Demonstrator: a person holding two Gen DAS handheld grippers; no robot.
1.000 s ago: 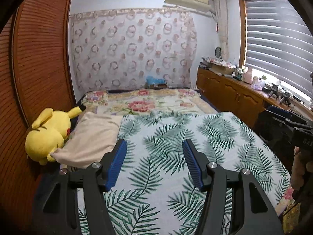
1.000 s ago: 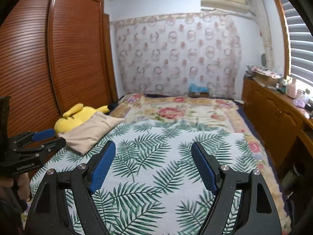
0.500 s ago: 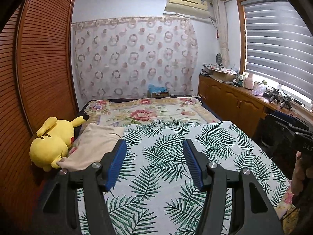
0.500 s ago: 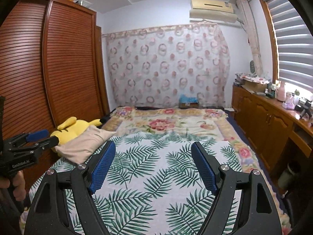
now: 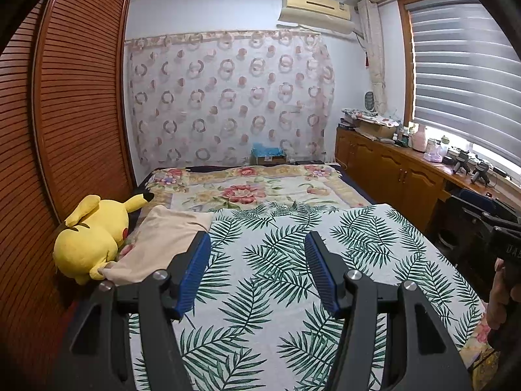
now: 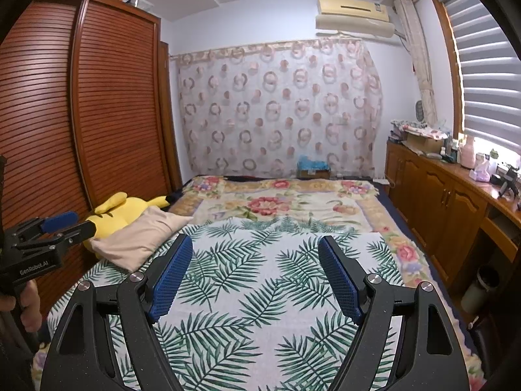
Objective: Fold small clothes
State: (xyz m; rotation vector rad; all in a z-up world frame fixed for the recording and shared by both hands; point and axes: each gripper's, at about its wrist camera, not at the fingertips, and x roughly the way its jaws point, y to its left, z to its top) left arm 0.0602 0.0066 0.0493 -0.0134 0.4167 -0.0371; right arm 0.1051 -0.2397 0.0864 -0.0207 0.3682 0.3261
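On the palm-leaf bedspread [image 5: 276,260], a beige cloth [image 5: 162,244] lay beside a yellow plush toy [image 5: 91,238] while the left gripper [image 5: 257,244] and right gripper [image 6: 255,244] hovered open-jawed, empty.

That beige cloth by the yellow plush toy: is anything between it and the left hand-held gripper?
Nothing visible blocks it. The beige cloth lies on the leaf-print sheet, one corner touching the yellow plush toy. The left hand-held gripper hangs open above the sheet beside it.
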